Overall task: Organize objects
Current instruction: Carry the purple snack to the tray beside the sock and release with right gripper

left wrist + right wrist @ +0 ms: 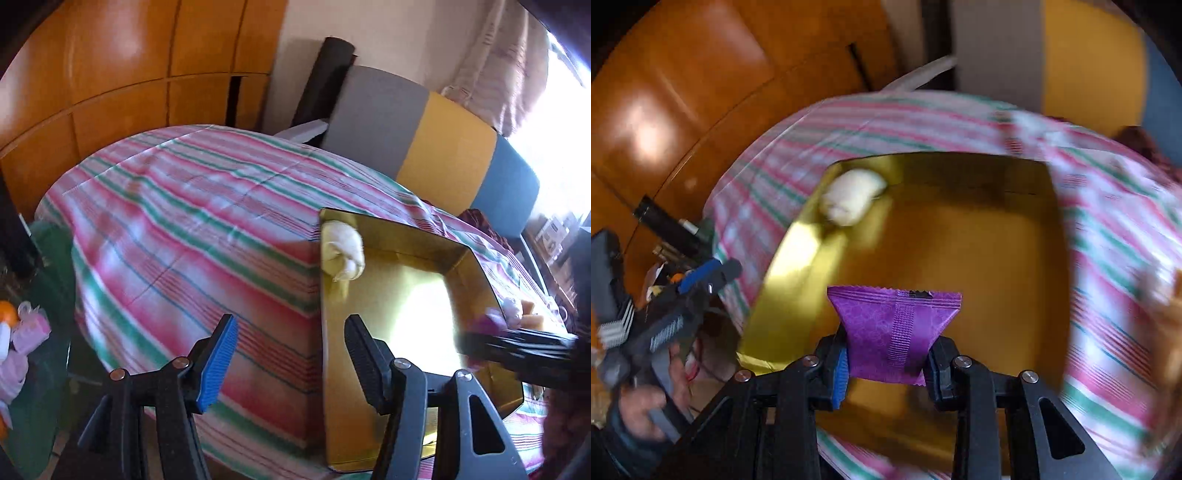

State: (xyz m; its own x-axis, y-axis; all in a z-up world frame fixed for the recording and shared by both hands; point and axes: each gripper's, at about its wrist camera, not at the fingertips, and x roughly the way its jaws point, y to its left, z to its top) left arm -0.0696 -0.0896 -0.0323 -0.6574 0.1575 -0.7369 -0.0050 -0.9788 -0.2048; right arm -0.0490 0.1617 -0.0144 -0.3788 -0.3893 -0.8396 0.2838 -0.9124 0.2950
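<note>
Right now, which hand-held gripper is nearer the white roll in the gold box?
Left, though it's close. The left hand-held gripper hangs open at the gold box's near-left wall; the right, gripping the purple packet, is opposite the white roll.

Purple crinkle-edged sachet point(899, 334) pinched above gold box point(979, 258); white bundle point(851, 201) in box's far-left corner.
</note>
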